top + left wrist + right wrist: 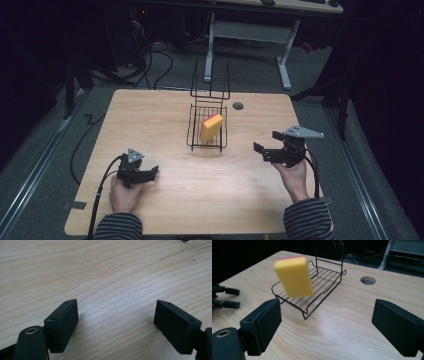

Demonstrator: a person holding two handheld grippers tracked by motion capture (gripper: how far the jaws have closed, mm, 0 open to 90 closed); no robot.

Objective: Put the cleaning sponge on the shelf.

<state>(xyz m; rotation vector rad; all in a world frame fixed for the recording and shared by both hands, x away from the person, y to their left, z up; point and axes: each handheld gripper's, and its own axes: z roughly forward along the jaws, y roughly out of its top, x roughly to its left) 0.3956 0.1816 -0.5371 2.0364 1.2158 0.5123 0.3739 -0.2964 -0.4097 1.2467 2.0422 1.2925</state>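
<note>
A yellow sponge (211, 127) with a pink top face leans upright inside a black wire rack (190, 131) at the middle back of the wooden table. In the right gripper view the sponge (294, 276) stands tilted against the rack (322, 287), ahead and to the left of the jaws. My right gripper (267, 141) is to the right of the rack, pointed toward it, open with nothing between its jaws (327, 325). My left gripper (154, 172) rests low near the front left, open over bare wood (117, 322). Its fingertips (230, 297) also appear at the far left of the right gripper view.
A round cable hole (238, 105) lies in the tabletop just right of the rack's tall wire back. Beyond the table's far edge stands another desk's white leg (285, 65), with cables on the floor. Bare wood (215, 185) spans between the two hands.
</note>
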